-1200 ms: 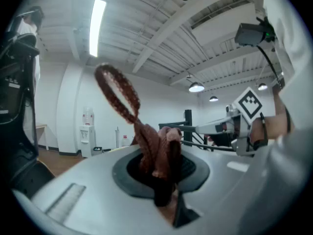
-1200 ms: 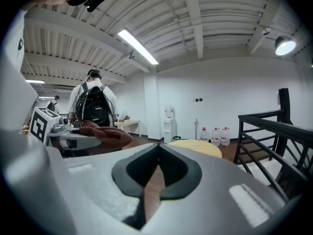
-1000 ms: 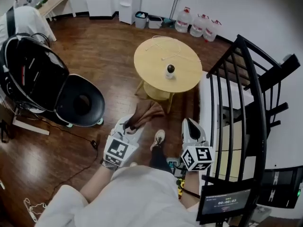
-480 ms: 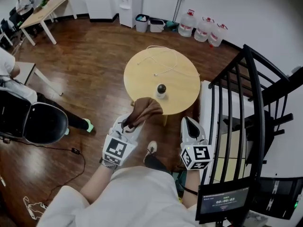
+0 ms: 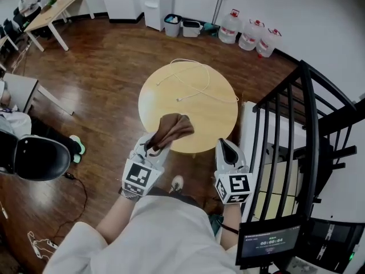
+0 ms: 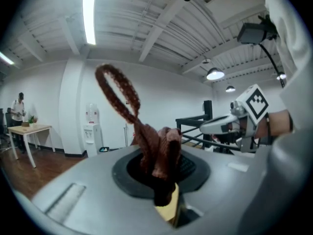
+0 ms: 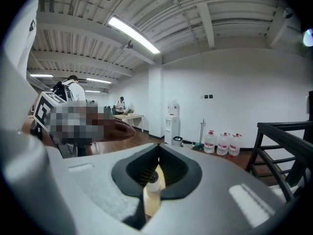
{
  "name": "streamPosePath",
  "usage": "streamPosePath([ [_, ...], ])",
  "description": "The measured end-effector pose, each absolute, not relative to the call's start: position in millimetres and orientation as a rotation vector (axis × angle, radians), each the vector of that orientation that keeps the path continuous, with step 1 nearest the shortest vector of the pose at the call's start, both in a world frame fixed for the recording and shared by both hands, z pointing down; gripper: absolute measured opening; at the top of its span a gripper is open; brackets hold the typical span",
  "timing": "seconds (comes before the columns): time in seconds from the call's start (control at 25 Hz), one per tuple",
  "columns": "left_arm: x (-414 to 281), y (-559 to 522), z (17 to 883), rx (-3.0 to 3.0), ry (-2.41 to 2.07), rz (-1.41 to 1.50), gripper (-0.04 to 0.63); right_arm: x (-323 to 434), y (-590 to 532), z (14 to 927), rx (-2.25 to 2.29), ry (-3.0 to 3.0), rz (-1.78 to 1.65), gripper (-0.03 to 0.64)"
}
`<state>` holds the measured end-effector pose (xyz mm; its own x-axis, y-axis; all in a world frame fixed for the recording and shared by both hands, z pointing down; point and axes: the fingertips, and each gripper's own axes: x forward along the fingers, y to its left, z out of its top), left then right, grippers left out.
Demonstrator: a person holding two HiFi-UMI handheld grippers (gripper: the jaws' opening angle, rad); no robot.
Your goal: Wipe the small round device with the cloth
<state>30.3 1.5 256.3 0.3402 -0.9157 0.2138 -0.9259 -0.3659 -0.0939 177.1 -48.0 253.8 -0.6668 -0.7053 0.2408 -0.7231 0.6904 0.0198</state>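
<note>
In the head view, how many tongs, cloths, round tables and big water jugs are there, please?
left tongs, right tongs: 2
brown cloth: 1
round table: 1
water jugs: 3
Total: 7

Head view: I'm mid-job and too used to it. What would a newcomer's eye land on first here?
Probably the brown cloth, bunched in the left gripper's shut jaws and held over the near part of the round wooden table at centre. Next, the thin white cable looping across the table's far half, and the black railing at the right, beside the shut, empty right gripper.
</note>
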Motion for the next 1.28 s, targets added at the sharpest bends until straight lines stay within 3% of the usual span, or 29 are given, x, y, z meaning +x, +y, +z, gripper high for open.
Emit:
streamPosePath([
  [0.64, -7, -33, 269, 2.487, -1.730, 0.416, 0.072, 151, -71, 277, 1.090, -2.606, 0.118, 0.003],
  [0.8, -19, -48, 273, 2.500, -1.713, 0.472, 0.072, 133, -73, 288, 1.039, -2.581, 0.111, 0.097],
  [1.28, -24, -89, 341, 2.653, -1.489, 0.699, 0.074, 93, -82, 373, 0.903, -2.403, 0.224, 0.229],
])
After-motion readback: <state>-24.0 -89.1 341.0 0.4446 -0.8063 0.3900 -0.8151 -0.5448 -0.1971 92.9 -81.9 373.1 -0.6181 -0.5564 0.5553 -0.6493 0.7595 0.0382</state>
